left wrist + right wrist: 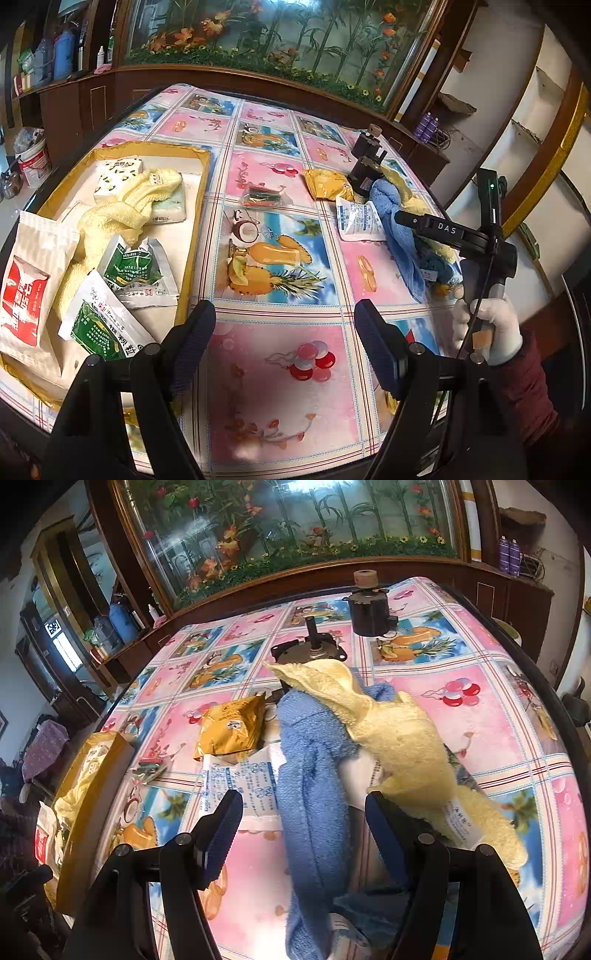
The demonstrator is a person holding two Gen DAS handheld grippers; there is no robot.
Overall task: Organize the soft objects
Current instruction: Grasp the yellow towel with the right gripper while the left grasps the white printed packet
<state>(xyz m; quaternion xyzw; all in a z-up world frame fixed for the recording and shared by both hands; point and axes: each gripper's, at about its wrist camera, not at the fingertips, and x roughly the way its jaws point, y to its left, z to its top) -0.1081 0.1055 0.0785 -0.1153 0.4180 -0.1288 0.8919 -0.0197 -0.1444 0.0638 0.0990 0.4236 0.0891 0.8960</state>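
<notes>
Blue towel [314,786] lies on the desk [498,716] between our right tongs [304,834], long axis running away from us, yellow towel [399,731] draped across it. Both tongs gape wide, empty; left tongs [284,343] sit well apart.

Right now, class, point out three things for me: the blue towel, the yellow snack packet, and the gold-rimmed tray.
blue towel [314,775], right wrist view, middle of its long roll.
yellow snack packet [232,727], right wrist view, centre of its front face.
gold-rimmed tray [197,206], left wrist view, its right-hand rim.
</notes>
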